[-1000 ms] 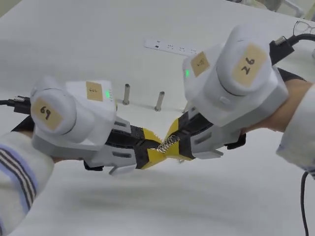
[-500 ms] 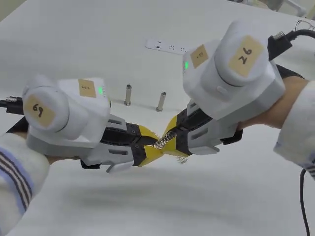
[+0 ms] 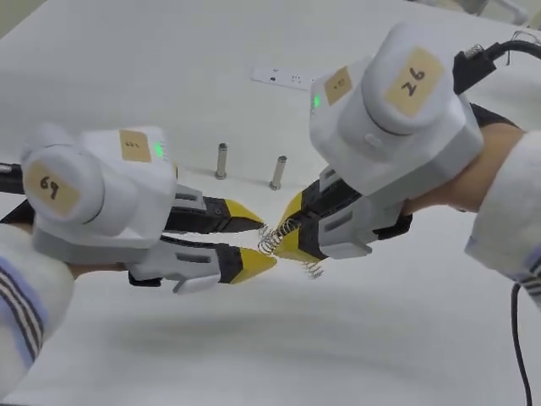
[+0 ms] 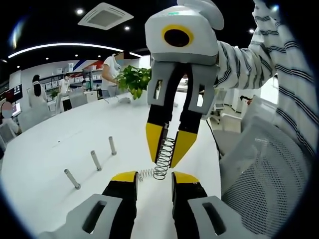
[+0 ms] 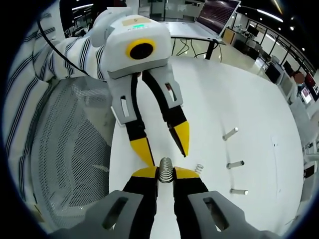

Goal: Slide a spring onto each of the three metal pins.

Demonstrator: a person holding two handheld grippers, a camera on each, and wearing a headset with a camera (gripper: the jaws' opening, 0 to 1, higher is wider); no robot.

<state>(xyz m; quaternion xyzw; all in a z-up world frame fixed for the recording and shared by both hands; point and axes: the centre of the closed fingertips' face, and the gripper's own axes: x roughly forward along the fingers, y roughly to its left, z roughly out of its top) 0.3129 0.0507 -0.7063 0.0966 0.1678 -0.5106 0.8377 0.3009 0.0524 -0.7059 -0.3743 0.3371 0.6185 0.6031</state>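
My right gripper (image 3: 287,233) is shut on a small coil spring (image 3: 272,238), which sticks out past its yellow tips toward my left gripper (image 3: 264,242). The left gripper stands open, its jaws spread above and below the spring's free end without touching it. In the right gripper view the spring (image 5: 165,176) sits pinched between my own jaws. A second spring (image 3: 314,269) lies loose on the table just below. Two upright metal pins (image 3: 221,161) (image 3: 278,172) stand behind the grippers. The left gripper view shows all three pins (image 4: 92,160) in a row.
A white power strip (image 3: 283,78) lies at the far side of the white table (image 3: 127,85). A mesh office chair (image 4: 259,164) stands beside the table edge. People stand far off in the room.
The left gripper has opened and let go of the spring it shared with the right gripper. The right gripper still holds it. Both grippers sit slightly further apart.
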